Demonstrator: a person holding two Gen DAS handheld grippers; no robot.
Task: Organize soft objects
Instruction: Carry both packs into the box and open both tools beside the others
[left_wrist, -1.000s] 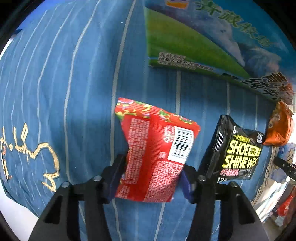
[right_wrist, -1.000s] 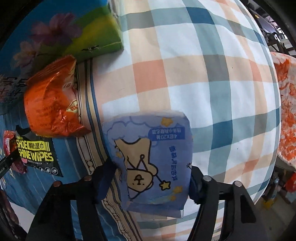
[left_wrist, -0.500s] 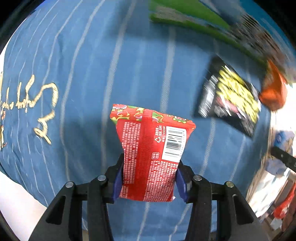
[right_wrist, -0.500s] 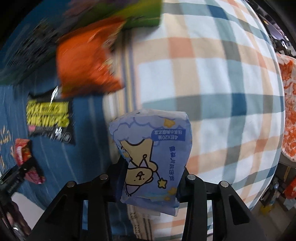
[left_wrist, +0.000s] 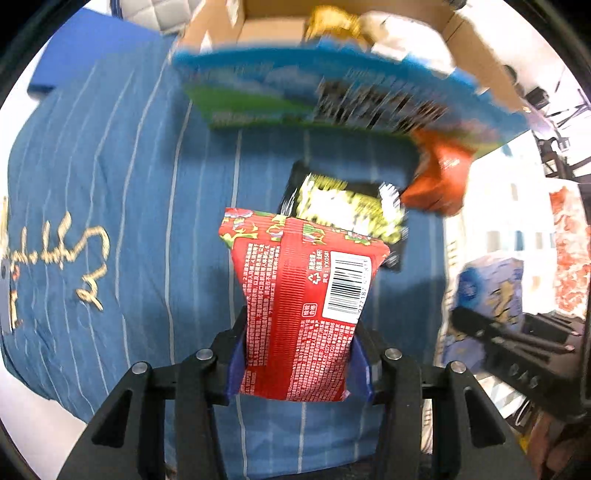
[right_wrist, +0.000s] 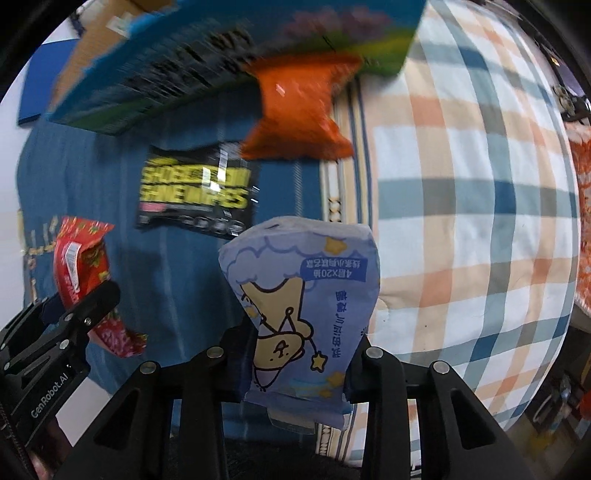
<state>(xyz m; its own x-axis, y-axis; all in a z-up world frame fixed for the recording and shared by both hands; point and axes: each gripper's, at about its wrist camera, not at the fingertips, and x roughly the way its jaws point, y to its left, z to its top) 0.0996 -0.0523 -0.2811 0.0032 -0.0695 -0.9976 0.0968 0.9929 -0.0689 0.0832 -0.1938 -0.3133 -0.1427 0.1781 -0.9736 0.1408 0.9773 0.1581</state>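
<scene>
I hold one soft pack in each tool. The left gripper (left_wrist: 297, 363) has its fingers pinched on the lower part of the red snack packet (left_wrist: 301, 306), which stands up clear of the blue striped cloth (left_wrist: 110, 221). The right gripper (right_wrist: 299, 373) is clamped the same way on the lilac tissue pack (right_wrist: 301, 306), lifted above the seam between the blue cloth and the plaid cloth (right_wrist: 472, 221).

Procedure, as I judge it: carry both packs forward to the cardboard box (left_wrist: 465, 48) at the far edge.

1. Keep grip pressure constant; both packs are soft and squeezed low, so the tops may flop.
2. Keep the two tools well apart sideways; they are near each other.
3. Pass above the black wipes pack (right_wrist: 195, 192) and the orange pouch (right_wrist: 295, 114) lying on the cloth.
4. Clear the large blue-green bag (left_wrist: 314, 92) just in front of the box before lowering.
</scene>
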